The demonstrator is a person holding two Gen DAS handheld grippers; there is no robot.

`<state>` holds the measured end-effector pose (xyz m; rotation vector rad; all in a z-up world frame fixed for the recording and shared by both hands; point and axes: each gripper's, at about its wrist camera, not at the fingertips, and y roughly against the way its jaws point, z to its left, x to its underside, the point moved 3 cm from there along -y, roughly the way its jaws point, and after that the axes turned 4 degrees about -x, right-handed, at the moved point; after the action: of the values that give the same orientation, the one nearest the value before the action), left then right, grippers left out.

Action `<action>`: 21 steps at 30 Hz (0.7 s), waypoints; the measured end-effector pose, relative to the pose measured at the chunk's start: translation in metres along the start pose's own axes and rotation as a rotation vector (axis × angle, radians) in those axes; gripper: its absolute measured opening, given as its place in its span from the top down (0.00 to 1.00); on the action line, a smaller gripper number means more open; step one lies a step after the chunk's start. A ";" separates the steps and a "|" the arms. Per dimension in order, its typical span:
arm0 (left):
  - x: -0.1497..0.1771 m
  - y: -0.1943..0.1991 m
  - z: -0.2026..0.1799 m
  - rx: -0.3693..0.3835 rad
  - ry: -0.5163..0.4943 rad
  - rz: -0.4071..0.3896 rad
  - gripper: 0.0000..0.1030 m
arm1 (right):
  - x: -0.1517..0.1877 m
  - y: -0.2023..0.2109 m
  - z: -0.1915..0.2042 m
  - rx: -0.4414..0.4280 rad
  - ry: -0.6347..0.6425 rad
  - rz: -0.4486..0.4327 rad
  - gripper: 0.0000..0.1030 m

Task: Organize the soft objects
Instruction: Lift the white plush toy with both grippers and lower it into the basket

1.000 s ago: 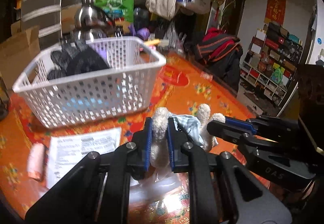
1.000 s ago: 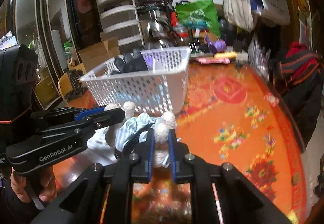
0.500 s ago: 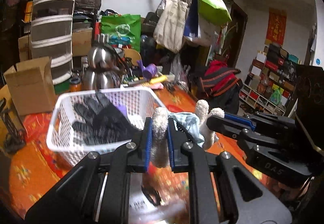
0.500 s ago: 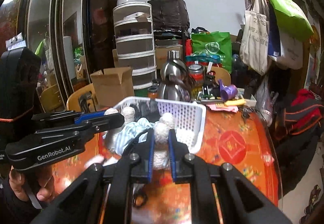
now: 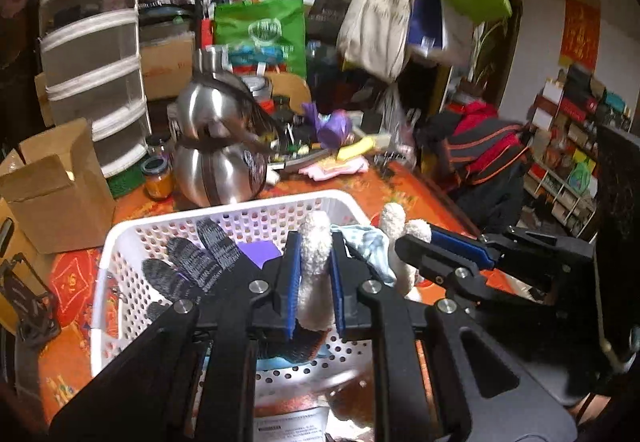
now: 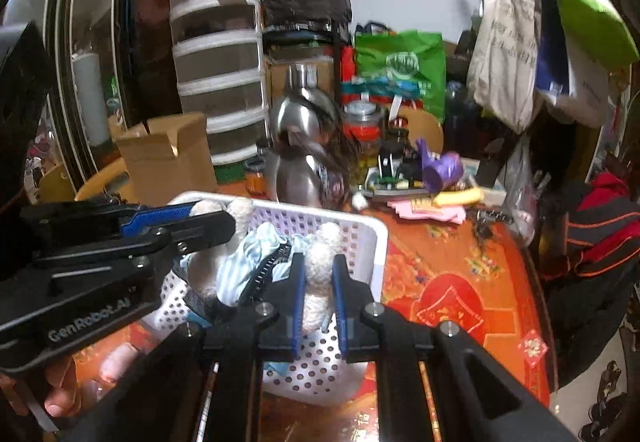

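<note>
A white fluffy plush toy (image 5: pixel 314 270) in a light blue striped cloth (image 5: pixel 370 246) hangs between both grippers, above the white perforated basket (image 5: pixel 240 216). My left gripper (image 5: pixel 313 278) is shut on one fluffy limb. My right gripper (image 6: pixel 317 282) is shut on another limb of the toy (image 6: pixel 316 266); it shows at the right of the left wrist view (image 5: pixel 440 254). The left gripper shows at the left of the right wrist view (image 6: pixel 160 230). Dark grey knit gloves (image 5: pixel 188 266) and something purple (image 5: pixel 260 252) lie in the basket (image 6: pixel 360 242).
The table has an orange-red patterned cloth (image 6: pixel 448 274). Behind the basket stand steel kettles (image 5: pixel 216 158), a cardboard box (image 5: pixel 56 194), a small jar (image 5: pixel 158 178), a drawer tower (image 5: pixel 92 74) and desk clutter. A printed paper (image 5: pixel 292 430) lies near the table's front edge.
Both grippers have lifted the plush toy off the table and carried it forward over the basket. The view now looks down into the basket from above.
</note>
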<state>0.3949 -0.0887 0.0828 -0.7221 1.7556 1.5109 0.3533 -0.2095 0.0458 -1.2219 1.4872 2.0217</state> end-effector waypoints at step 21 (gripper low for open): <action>0.049 -0.024 0.038 -0.010 0.060 -0.026 0.02 | 0.034 0.000 -0.008 -0.037 -0.081 0.008 0.18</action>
<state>0.3904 -0.0533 0.0264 -0.7998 1.7772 1.4957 0.3375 -0.2235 0.0183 -1.1357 1.4255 2.0871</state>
